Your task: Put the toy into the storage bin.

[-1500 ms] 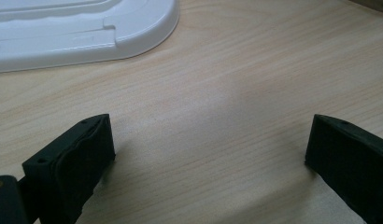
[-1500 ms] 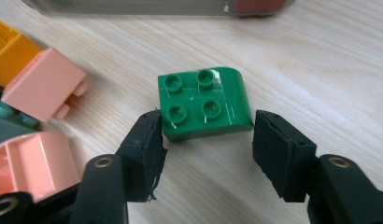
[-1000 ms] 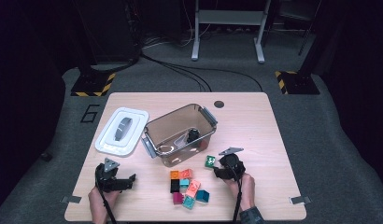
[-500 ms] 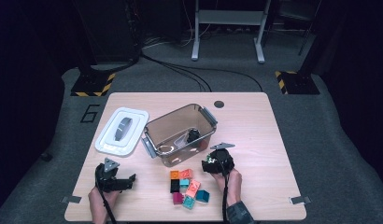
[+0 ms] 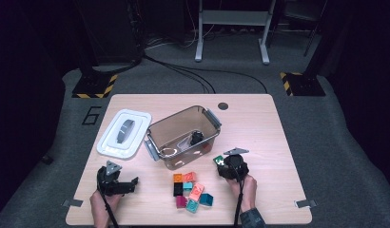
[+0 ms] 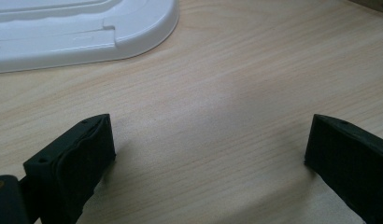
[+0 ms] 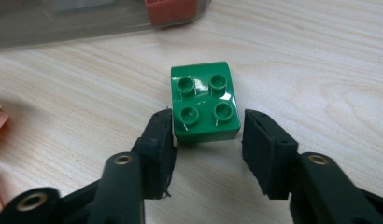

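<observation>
A green four-stud brick [image 7: 206, 105] lies flat on the wooden table [image 5: 259, 133], just right of the clear box [image 5: 183, 118]. My right gripper [image 7: 208, 125] reaches around the brick's near end. Its jaws have just been closing. The left pad sits against the brick's side and the right pad stands a sliver off it. In the high view the right gripper [image 5: 222, 164] points left at the green brick [image 5: 218, 160]. My left gripper [image 5: 129, 184] rests at the table's front left. The left gripper [image 6: 210, 135] is open wide over bare wood.
A cluster of several coloured bricks [image 5: 190, 191] lies at the front middle. The clear box holds a black object [image 5: 197, 137]. Its white lid [image 5: 124, 133] lies flat to the left, and the lid's edge [image 6: 87, 37] is just ahead of the left jaws.
The right gripper swung left over the green brick, then eased back a little to the right. The left gripper stayed put.
</observation>
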